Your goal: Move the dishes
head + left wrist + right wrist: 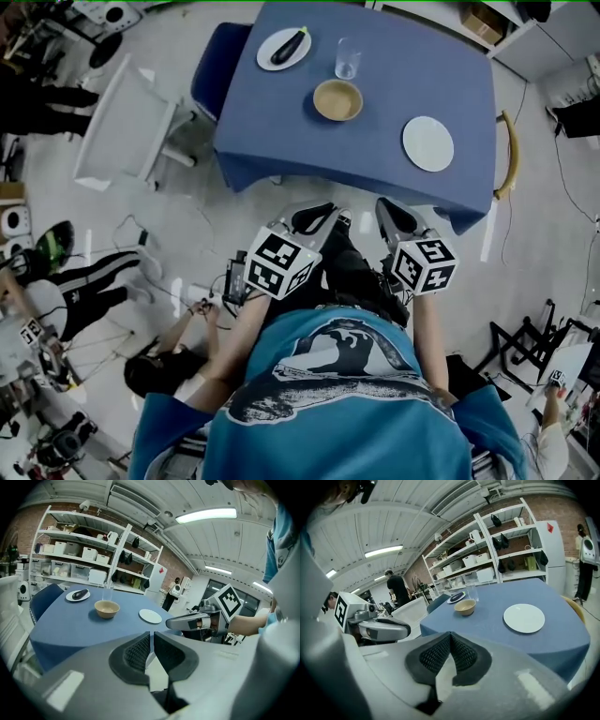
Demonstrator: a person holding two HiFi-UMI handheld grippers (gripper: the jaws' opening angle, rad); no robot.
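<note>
Looking steeply down on the counter (pixel 281 141), draped in blue cloth. Four dishes up there, all sitting free of the tools.

Over at the far left corner: a white plate (pixel 266 56) carrying a dark aubergine (pixel 292 44) laid on a slant. Just right of that, along the far edge, a clear glass (pixel 348 58), upright. Directly in front of the glass and close to it, a tan bowl (pixel 337 99), upright, roughly mid-counter. Off toward the right edge, well apart from the bowl, a second plate (pixel 427 143), white and bare.

Down at the near edge: left tool (pixel 314 217) and right tool (pixel 398 217) side by side, just short of the cloth, both aimed at the counter. Nothing carried in either.

Left tool (pixel 151 634) in its own view: dark ribbed pads (pixel 138 651) a thin slit apart, with only pale floor visible through the gap. Right tool (pixel 450 634) in its own view: tips pressed together, clamped on nothing.

Tucked in at the counter's left side, a blue chair (pixel 211 70). Beside it on the floor, a white chair (pixel 122 122). Beyond the far edge, against a brick wall, white shelves (pixel 75 550) stacked with boxes.
</note>
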